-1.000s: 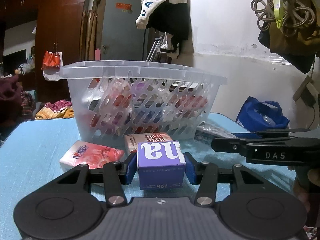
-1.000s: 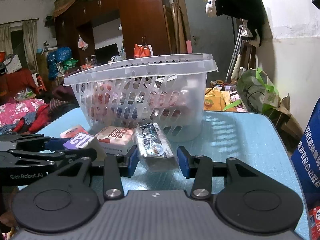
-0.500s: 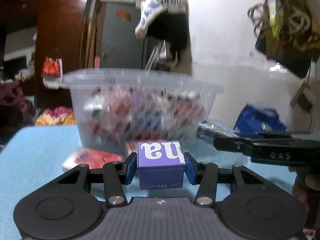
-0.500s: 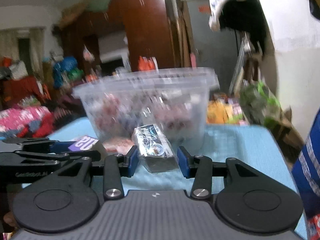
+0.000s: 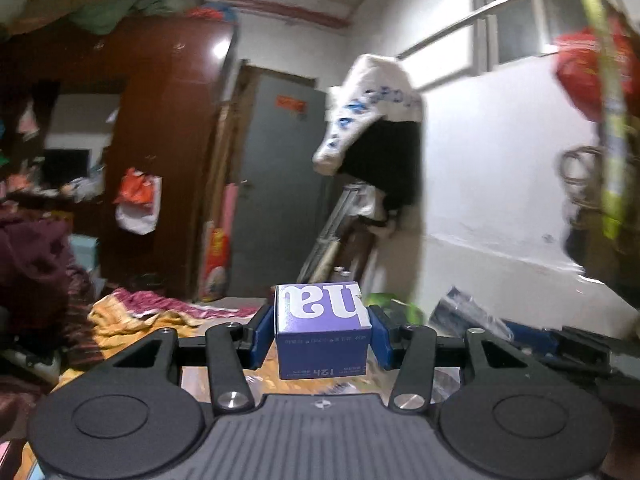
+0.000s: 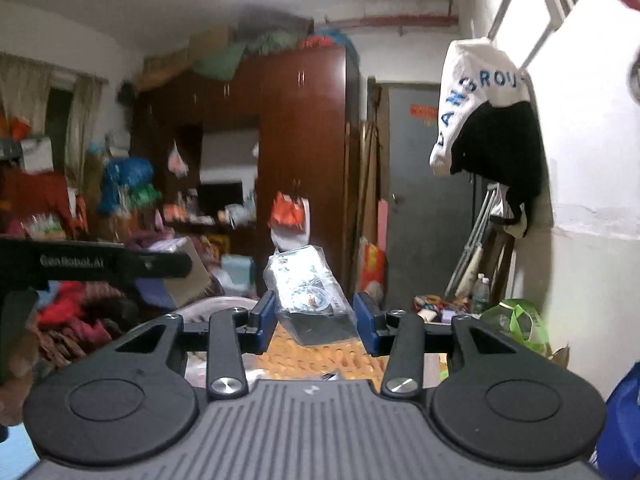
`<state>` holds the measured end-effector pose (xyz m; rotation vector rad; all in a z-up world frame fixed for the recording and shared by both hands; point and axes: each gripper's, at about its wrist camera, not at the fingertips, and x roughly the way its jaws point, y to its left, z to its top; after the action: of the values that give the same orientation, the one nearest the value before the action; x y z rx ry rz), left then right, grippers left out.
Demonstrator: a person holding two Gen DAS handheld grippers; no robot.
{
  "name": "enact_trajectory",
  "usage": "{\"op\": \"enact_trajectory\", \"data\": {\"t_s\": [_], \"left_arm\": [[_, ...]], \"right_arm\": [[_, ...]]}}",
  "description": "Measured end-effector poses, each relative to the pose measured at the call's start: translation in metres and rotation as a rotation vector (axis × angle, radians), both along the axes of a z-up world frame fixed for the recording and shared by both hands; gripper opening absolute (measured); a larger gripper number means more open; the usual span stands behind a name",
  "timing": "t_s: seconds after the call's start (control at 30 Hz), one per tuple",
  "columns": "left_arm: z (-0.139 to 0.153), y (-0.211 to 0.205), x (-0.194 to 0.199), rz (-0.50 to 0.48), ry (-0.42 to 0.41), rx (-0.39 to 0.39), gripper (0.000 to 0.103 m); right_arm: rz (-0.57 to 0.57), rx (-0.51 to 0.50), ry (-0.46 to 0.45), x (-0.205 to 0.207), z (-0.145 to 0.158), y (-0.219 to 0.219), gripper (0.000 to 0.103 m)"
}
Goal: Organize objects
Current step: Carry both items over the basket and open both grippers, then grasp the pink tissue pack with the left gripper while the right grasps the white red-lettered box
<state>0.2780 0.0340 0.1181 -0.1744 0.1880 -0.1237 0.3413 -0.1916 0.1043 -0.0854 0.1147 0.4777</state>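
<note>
My left gripper (image 5: 322,334) is shut on a purple box (image 5: 322,330) with white letters, held up in the air. My right gripper (image 6: 316,320) is shut on a clear plastic packet (image 6: 310,294) with a dark base, also held high. The right gripper's arm and its packet (image 5: 468,314) show at the right of the left wrist view. The left gripper's arm (image 6: 96,266) shows at the left of the right wrist view. The clear basket and the blue table are out of both views, apart from a pale rim (image 6: 216,304) low behind the right fingers.
A brown wardrobe (image 6: 296,152) and a grey door (image 6: 420,200) stand behind. A white and black garment (image 6: 484,120) hangs on the white wall at right. Clothes and bags pile up at left (image 6: 80,300). A green bag (image 6: 516,320) sits on the floor at right.
Both grippers have risen well above the table with their objects. The basket, the pink packet and the table top have dropped out of view below.
</note>
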Motion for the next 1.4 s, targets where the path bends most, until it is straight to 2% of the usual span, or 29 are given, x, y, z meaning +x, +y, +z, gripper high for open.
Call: {"op": "enact_trajectory", "data": {"t_s": [0.03, 0.07, 0.1, 0.13, 0.17, 0.23, 0.33, 0.43, 0.5, 0.63, 0.7, 0.87, 1.0, 1.03, 1.07, 1.27, 1.4], "left_arm": [[-0.002, 0.002, 0.011, 0.007, 0.027, -0.008, 0.054], [-0.006, 0.002, 0.023, 0.003, 0.062, -0.008, 0.061], [-0.01, 0.001, 0.033, -0.003, 0.092, -0.002, 0.069], [-0.015, 0.001, 0.037, 0.004, 0.111, 0.011, 0.074], [-0.02, 0.0, 0.036, 0.016, 0.122, 0.036, 0.078], [-0.024, 0.0, 0.024, 0.02, 0.097, 0.075, 0.079], [-0.028, 0.003, -0.014, -0.001, 0.054, 0.104, 0.086], [-0.039, 0.003, -0.051, -0.013, 0.019, 0.166, 0.098], [-0.054, 0.003, -0.056, 0.001, 0.074, 0.218, 0.1], [-0.091, 0.005, -0.043, -0.007, 0.265, 0.276, 0.099], [-0.104, 0.006, -0.036, -0.005, 0.311, 0.289, 0.098], [-0.119, 0.0, -0.023, -0.03, 0.369, 0.328, 0.098], [-0.13, -0.006, -0.019, 0.015, 0.388, 0.391, 0.094], [-0.13, -0.003, -0.018, 0.011, 0.393, 0.372, 0.089], [-0.128, 0.002, -0.02, -0.001, 0.385, 0.327, 0.075], [-0.12, 0.04, -0.036, 0.119, 0.294, 0.213, 0.075], [-0.118, 0.064, -0.042, 0.173, 0.247, 0.104, 0.075]], "right_arm": [[-0.003, -0.002, -0.001, 0.006, -0.002, 0.003, 0.051], [-0.014, -0.01, 0.004, 0.012, -0.003, 0.007, 0.071], [-0.032, -0.028, 0.034, 0.017, -0.005, 0.013, 0.086], [-0.043, -0.039, 0.053, 0.016, -0.006, 0.012, 0.102], [-0.053, -0.037, 0.046, 0.009, -0.008, 0.011, 0.103], [-0.015, -0.01, 0.014, -0.015, -0.011, 0.002, 0.103], [0.029, 0.056, 0.066, -0.045, -0.018, -0.013, 0.103], [0.024, 0.042, 0.089, -0.065, -0.04, -0.019, 0.103], [-0.001, 0.019, 0.119, -0.067, -0.06, -0.022, 0.103], [0.001, -0.013, 0.35, -0.028, -0.085, -0.019, 0.103], [-0.02, -0.018, 0.407, -0.02, -0.096, -0.015, 0.103], [-0.021, -0.023, 0.448, -0.016, -0.107, -0.009, 0.103], [-0.028, -0.03, 0.448, -0.019, -0.112, -0.002, 0.103], [-0.029, -0.03, 0.449, -0.02, -0.114, -0.003, 0.103], [-0.03, -0.031, 0.451, -0.02, -0.114, 0.0, 0.103], [-0.018, -0.063, 0.467, -0.017, -0.119, 0.029, 0.103], [-0.021, -0.101, 0.459, -0.016, -0.12, 0.053, 0.103]]}}
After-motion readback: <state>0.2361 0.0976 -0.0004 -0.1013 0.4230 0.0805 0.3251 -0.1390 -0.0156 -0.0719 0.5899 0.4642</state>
